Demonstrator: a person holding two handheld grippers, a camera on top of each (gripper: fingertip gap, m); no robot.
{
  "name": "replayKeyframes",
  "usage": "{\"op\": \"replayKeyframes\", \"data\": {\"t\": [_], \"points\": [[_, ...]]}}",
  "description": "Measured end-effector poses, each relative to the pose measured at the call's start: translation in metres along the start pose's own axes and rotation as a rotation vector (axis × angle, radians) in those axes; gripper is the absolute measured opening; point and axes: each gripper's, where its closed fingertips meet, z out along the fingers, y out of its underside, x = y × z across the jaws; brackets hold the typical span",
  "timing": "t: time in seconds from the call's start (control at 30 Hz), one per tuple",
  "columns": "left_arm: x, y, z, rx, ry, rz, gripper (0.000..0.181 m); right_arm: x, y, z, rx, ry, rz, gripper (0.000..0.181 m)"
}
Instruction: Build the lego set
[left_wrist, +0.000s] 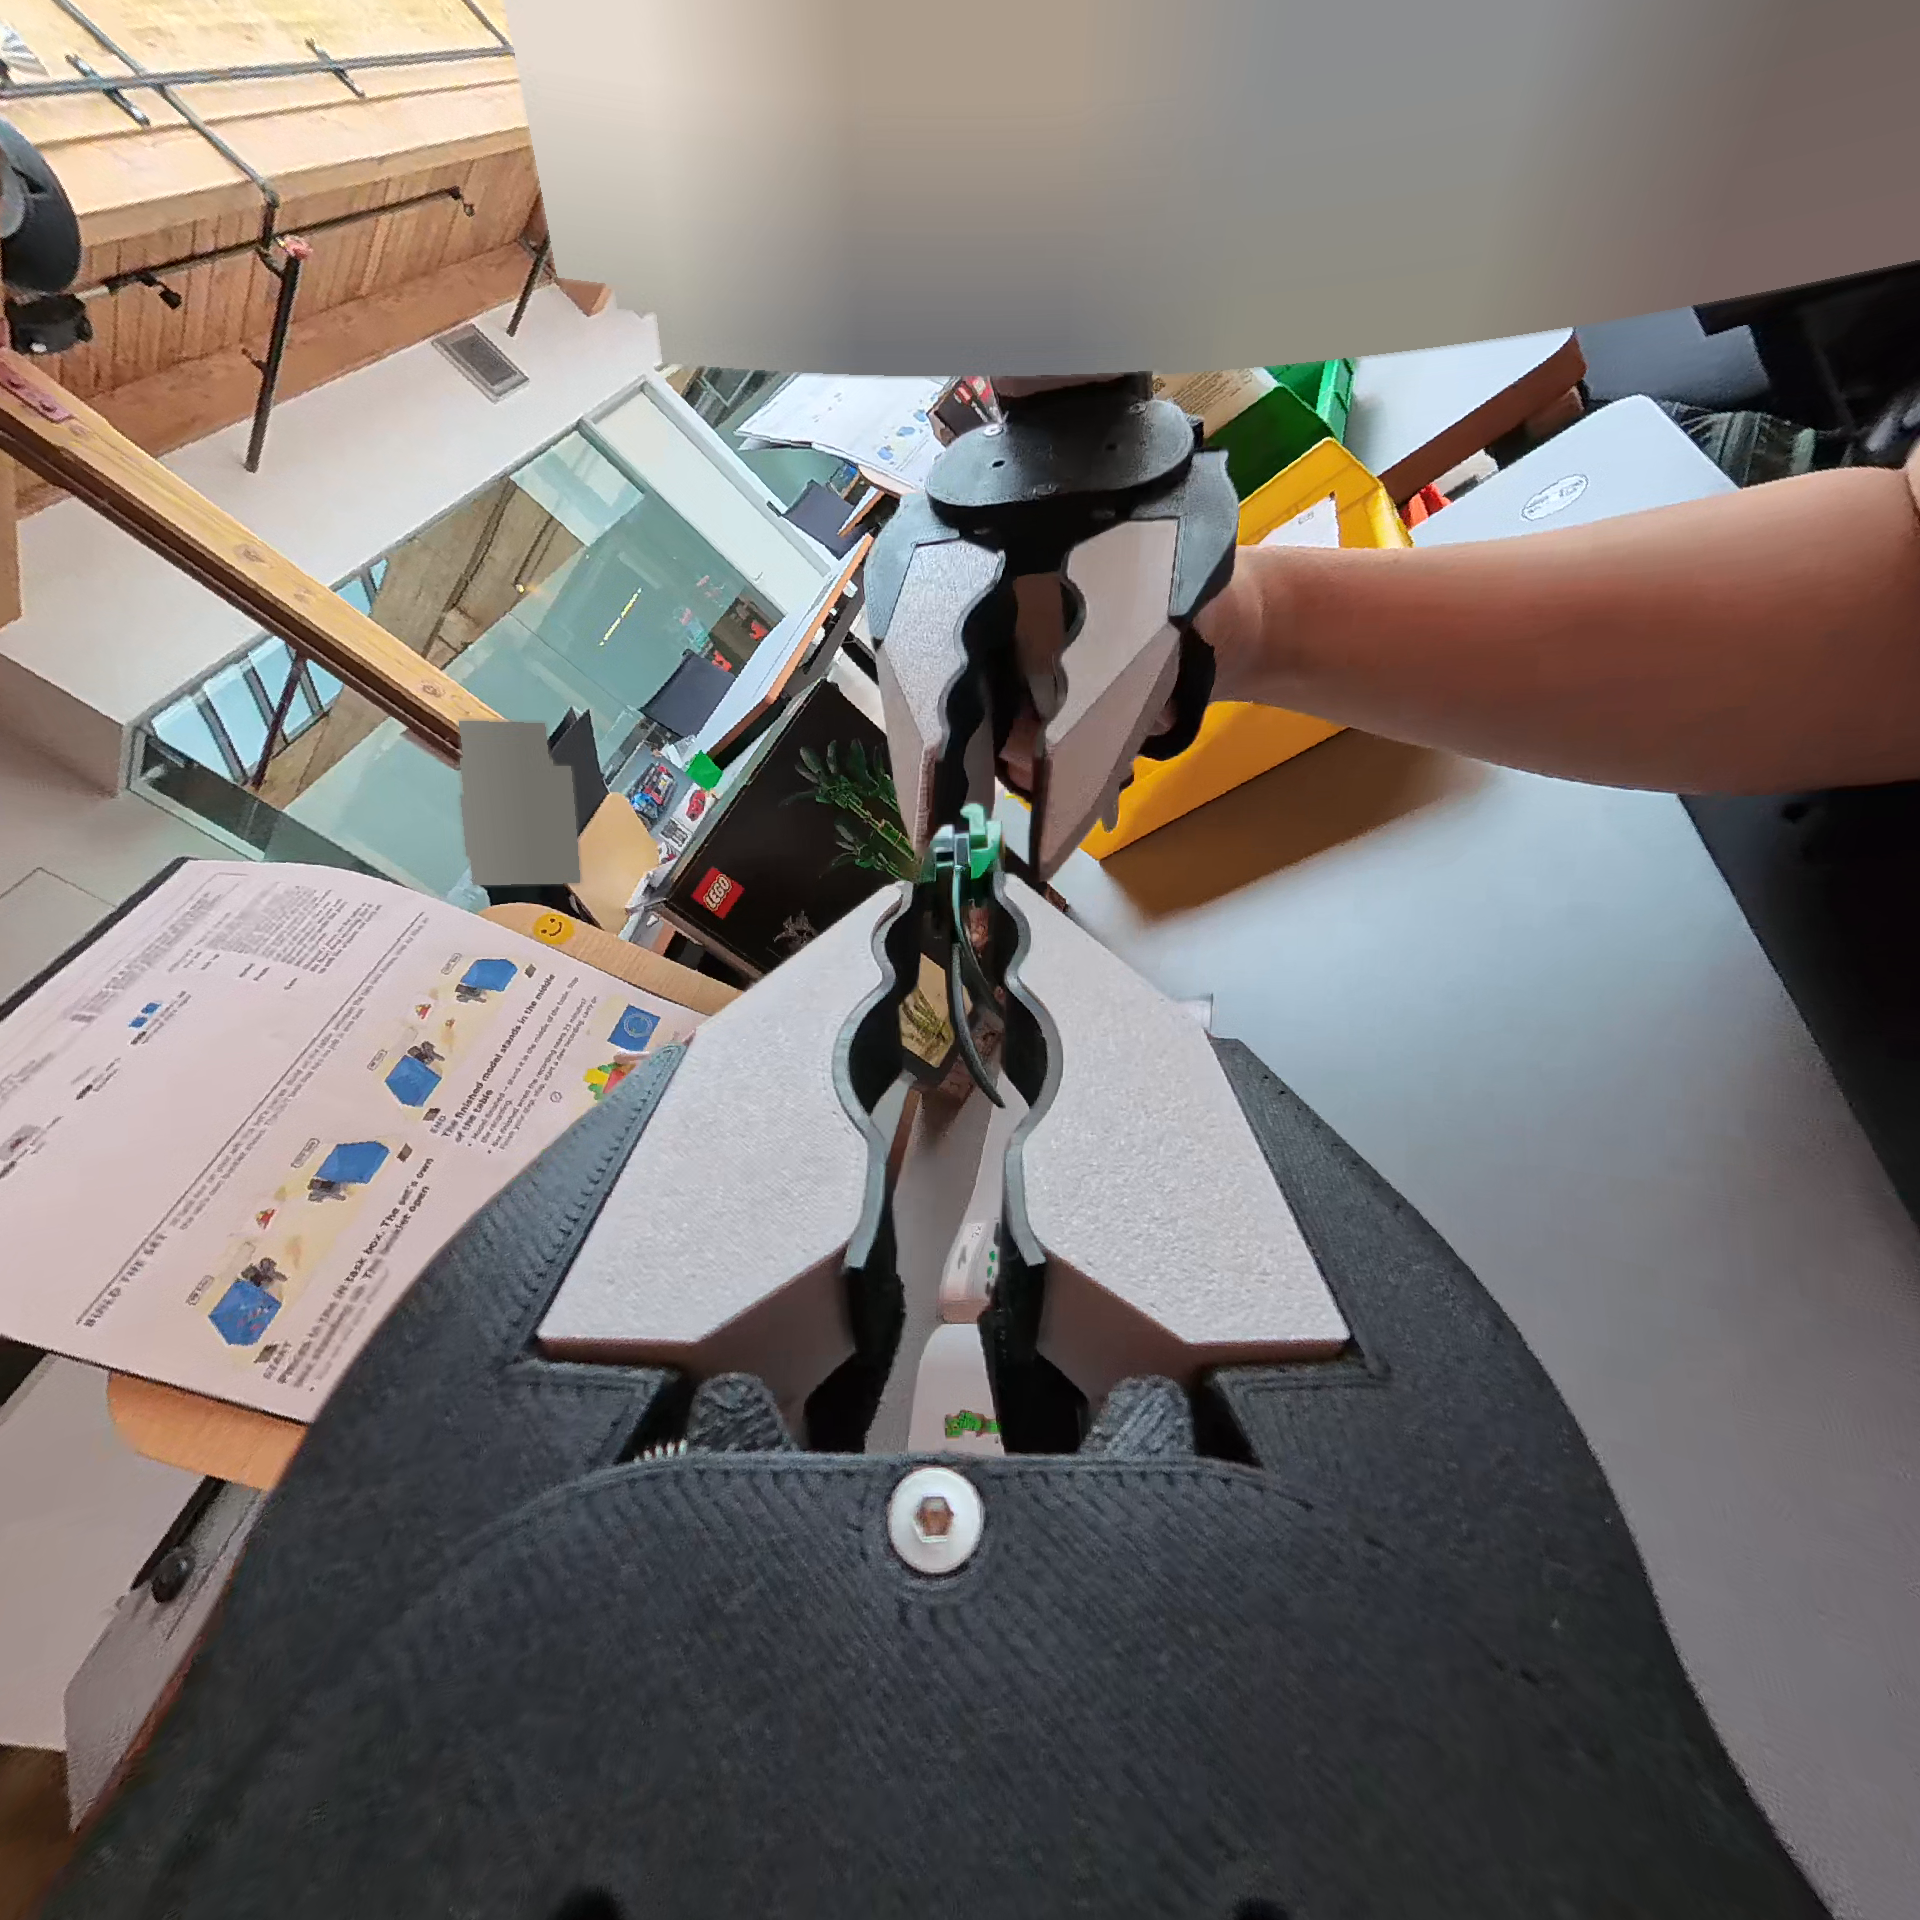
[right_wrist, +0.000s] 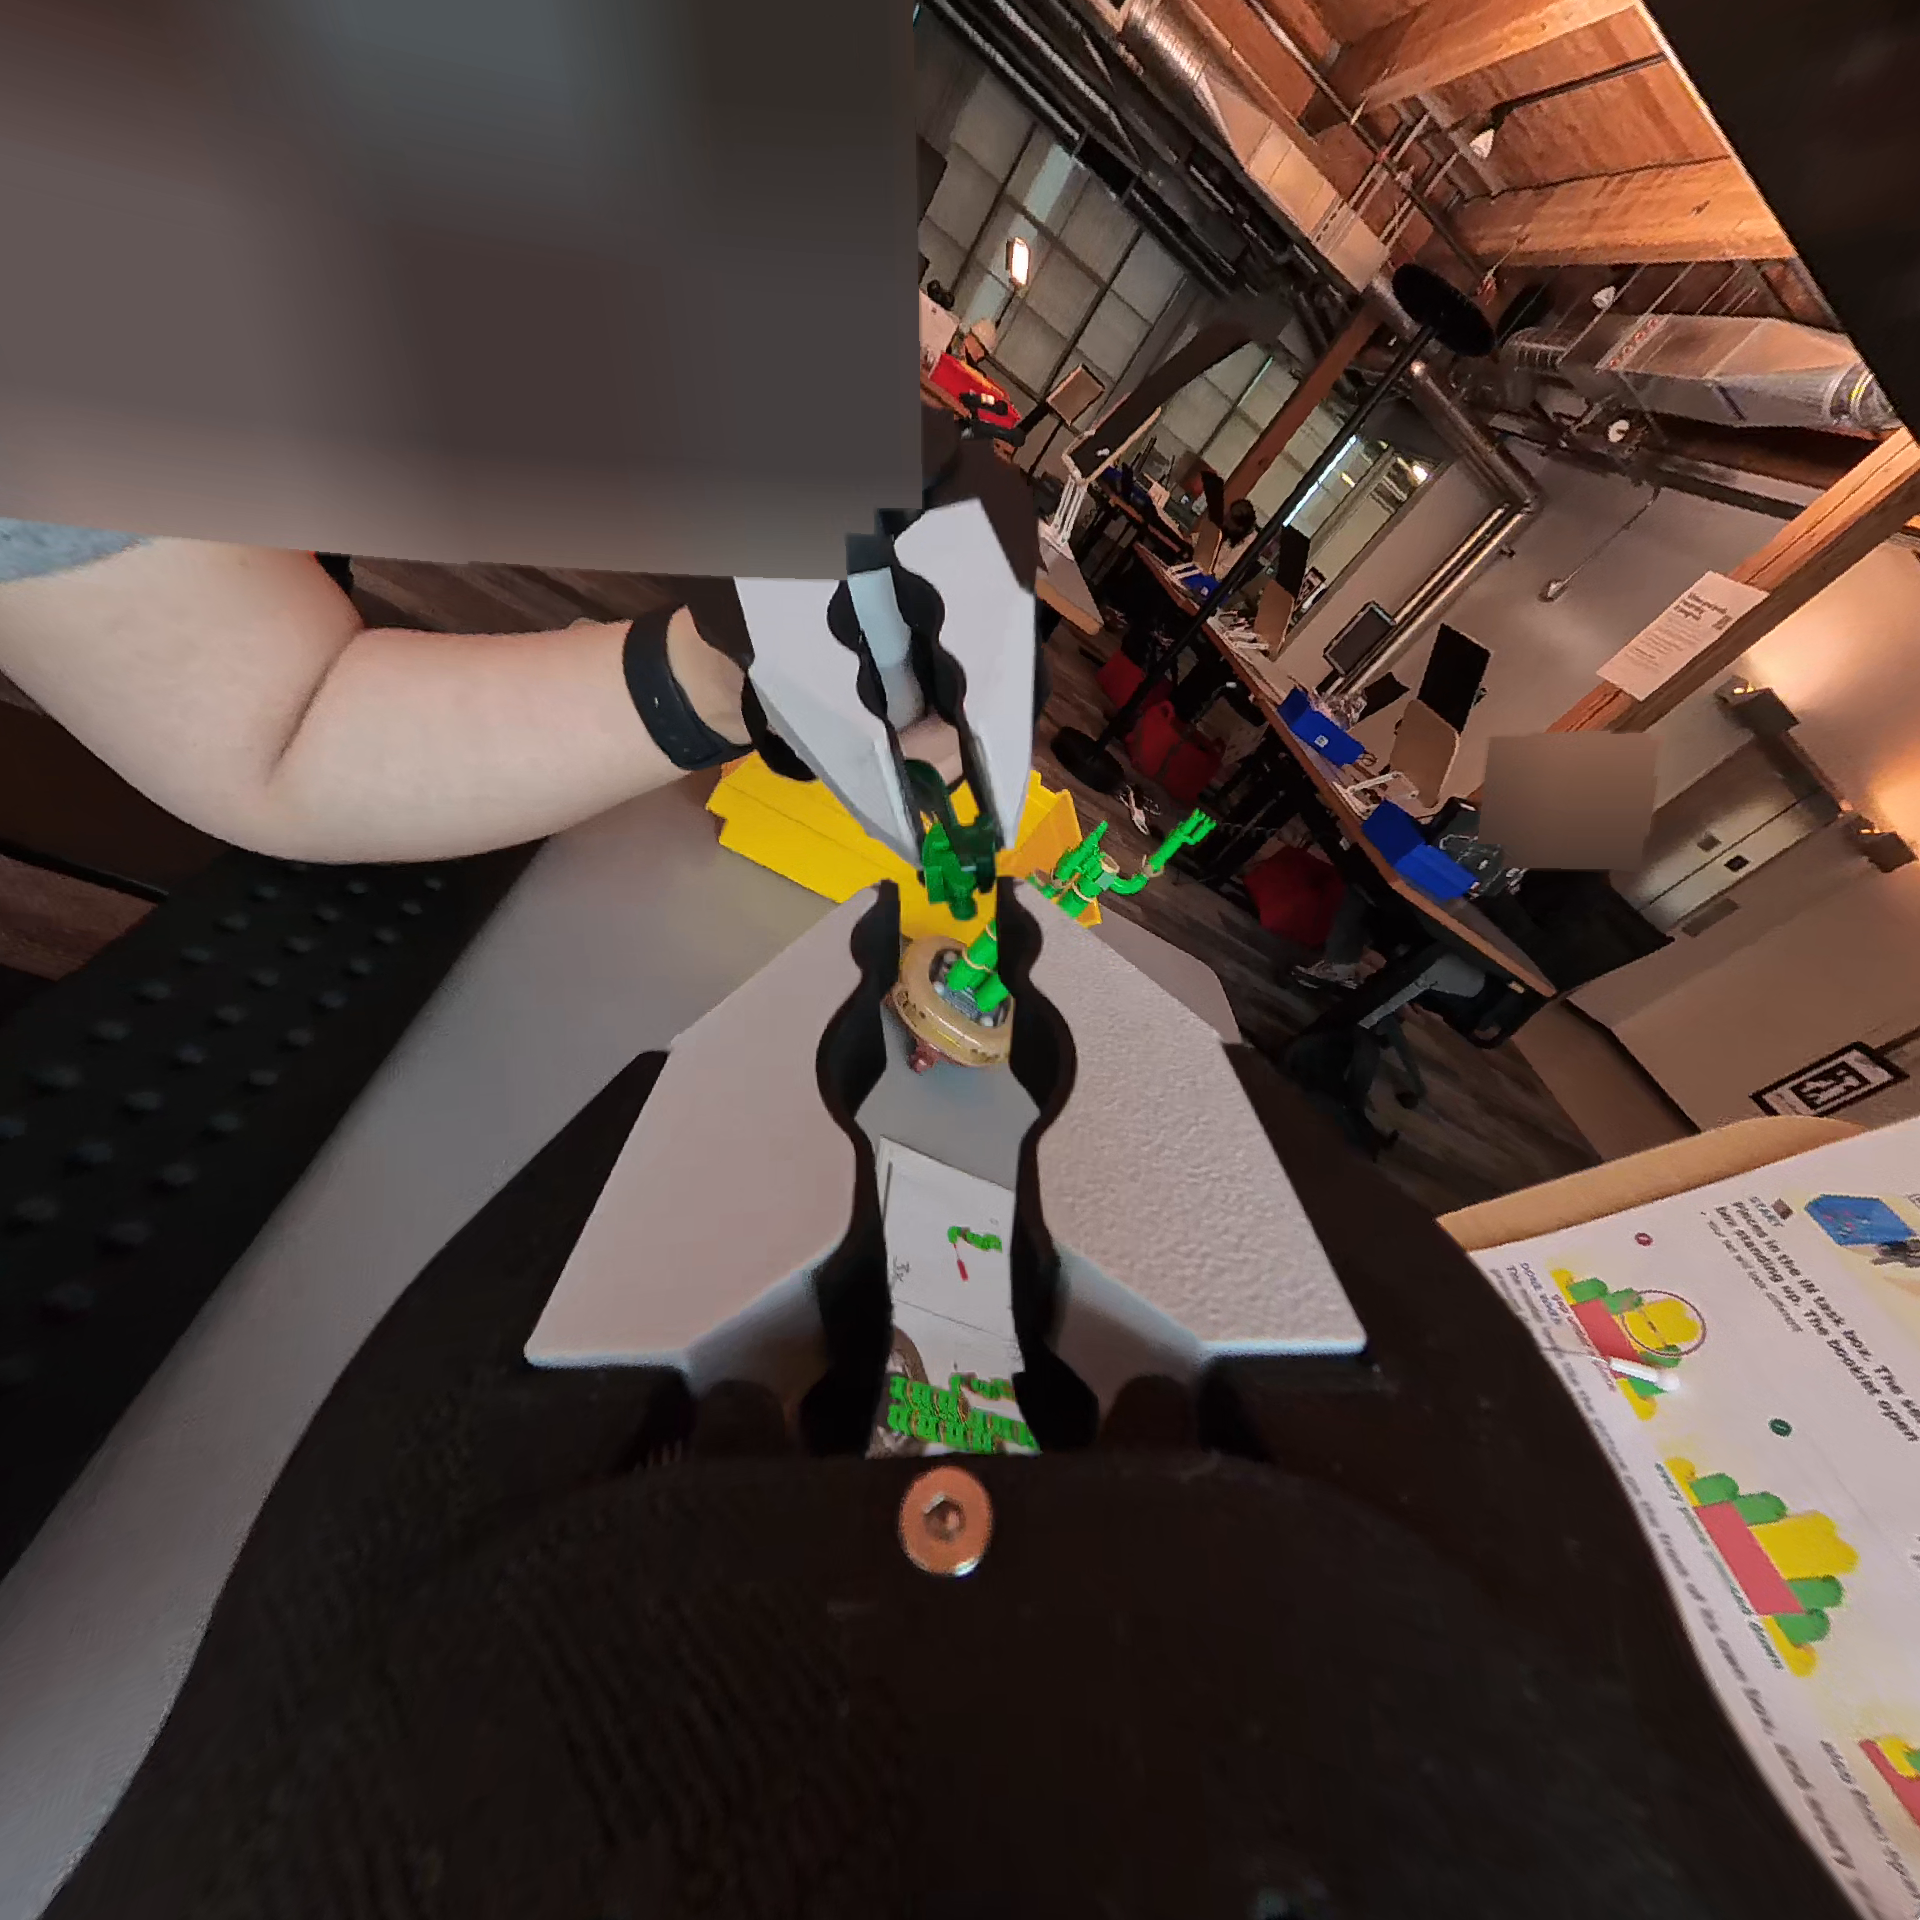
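The left gripper has its jaws drawn narrow around a small green plastic lego piece with a thin dark leaf, held above the pale grey worktop. Tip to tip with it, the right gripper pinches the same green cluster from the opposite side (both pairs nearly closed). Below them sits a round tan lego base. Farther off stand a green lego stem, a yellow plastic bin and a black lego box.
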Motion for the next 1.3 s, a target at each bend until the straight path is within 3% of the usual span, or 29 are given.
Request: {"op": "replayKeyframes", "data": {"t": [0.1, 0.23, 0.33, 0.5, 0.67, 1.17, 1.3], "points": [[0.002, 0.0, -0.004, -0.005, 0.007, 0.03, 0.009, -0.001, -0.002, 0.001, -0.022, 0.027, -0.08, 0.008], [0.006, -0.005, -0.012, -0.003, 0.025, 0.07, 0.009, -0.006, -0.013, 0.002, -0.017, 0.039, -0.129, 0.022], [0.006, -0.002, -0.012, -0.037, 0.017, 0.089, 0.008, -0.012, -0.018, 0.003, -0.028, 0.022, -0.153, 0.015], [0.009, 0.005, -0.008, -0.082, 0.02, 0.115, 0.008, -0.014, -0.019, 0.005, -0.065, 0.037, -0.185, 0.023], [0.015, 0.005, -0.006, -0.09, 0.052, 0.11, 0.009, -0.013, -0.005, 0.008, -0.164, 0.05, -0.234, 0.012], [0.011, 0.004, -0.012, -0.104, 0.04, 0.1, 0.009, -0.011, -0.007, 0.013, -0.069, 0.034, -0.188, 0.012], [0.01, 0.014, -0.012, -0.171, 0.029, 0.128, 0.009, -0.01, 0.004, 0.013, -0.105, 0.031, -0.181, 0.013]]}}
